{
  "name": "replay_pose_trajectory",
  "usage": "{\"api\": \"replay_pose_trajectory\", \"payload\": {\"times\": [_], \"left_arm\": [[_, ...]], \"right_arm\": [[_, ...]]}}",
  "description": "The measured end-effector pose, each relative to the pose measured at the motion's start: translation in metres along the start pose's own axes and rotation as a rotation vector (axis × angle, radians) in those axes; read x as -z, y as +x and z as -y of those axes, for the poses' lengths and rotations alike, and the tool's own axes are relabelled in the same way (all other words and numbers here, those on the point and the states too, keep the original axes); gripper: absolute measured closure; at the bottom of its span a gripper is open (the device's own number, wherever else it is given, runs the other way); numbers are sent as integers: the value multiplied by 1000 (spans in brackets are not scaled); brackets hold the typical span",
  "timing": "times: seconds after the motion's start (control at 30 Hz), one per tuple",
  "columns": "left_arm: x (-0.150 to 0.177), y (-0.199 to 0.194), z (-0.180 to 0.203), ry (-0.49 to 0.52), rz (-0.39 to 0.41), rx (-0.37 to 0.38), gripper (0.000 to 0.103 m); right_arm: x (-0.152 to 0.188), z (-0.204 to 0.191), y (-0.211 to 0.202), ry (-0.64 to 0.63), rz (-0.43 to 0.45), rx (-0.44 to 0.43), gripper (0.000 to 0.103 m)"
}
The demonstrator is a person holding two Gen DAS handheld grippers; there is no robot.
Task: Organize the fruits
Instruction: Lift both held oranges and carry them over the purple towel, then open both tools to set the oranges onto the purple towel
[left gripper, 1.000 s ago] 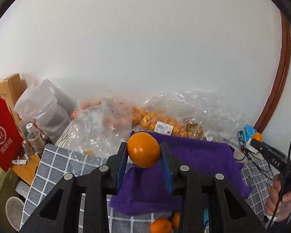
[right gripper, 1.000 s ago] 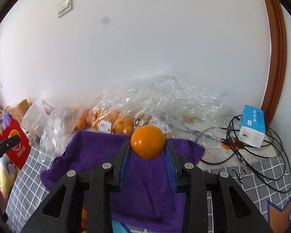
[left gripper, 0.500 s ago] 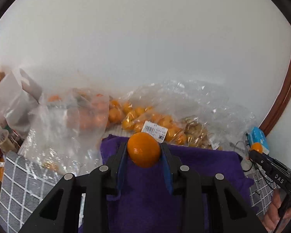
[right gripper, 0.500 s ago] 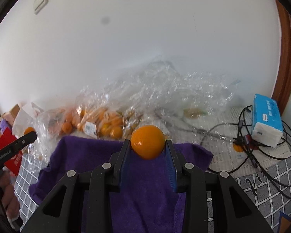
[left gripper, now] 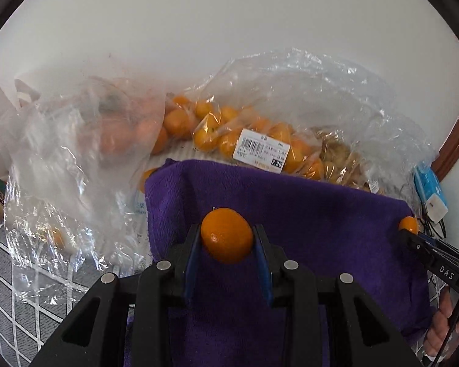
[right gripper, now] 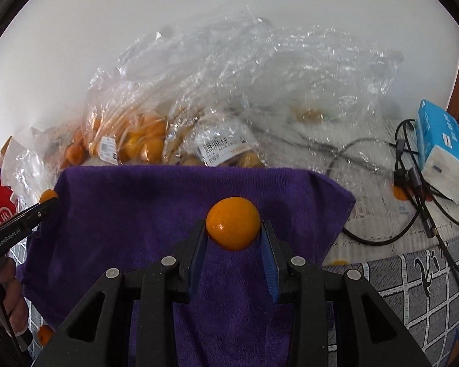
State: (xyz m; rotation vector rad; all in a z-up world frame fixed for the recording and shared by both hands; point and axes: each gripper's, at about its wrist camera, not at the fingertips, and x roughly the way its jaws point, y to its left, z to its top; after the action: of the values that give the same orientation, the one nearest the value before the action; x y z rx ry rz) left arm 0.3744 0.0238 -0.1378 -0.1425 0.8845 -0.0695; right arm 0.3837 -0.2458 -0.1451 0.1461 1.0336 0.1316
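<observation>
My left gripper is shut on a small orange and holds it low over the left part of a purple towel. My right gripper is shut on another small orange over the right part of the same purple towel. Each gripper shows at the edge of the other's view, the right one and the left one, each with its orange. Clear bags of small oranges lie behind the towel against the wall.
Crumpled clear plastic bags fill the back of the table. A blue tissue pack and black cables lie at the right. A loose orange sits by the towel's near left edge. A grey checked cloth covers the table.
Both grippers have moved forward and down toward the towel, each still holding its orange. The towel and bags now look larger and closer.
</observation>
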Motion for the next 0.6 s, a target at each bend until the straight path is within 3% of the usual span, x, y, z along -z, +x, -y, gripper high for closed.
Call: {"api": "replay_pose_trajectory", "payload": {"times": [0.13, 0.6], "left_arm": [[4, 6, 1, 9, -22, -6, 71], [7, 13, 2, 18, -59, -11, 71]], "right_arm": [[4, -1, 11, -18, -48, 15, 68], [8, -13, 29, -80, -76, 57, 68]]}}
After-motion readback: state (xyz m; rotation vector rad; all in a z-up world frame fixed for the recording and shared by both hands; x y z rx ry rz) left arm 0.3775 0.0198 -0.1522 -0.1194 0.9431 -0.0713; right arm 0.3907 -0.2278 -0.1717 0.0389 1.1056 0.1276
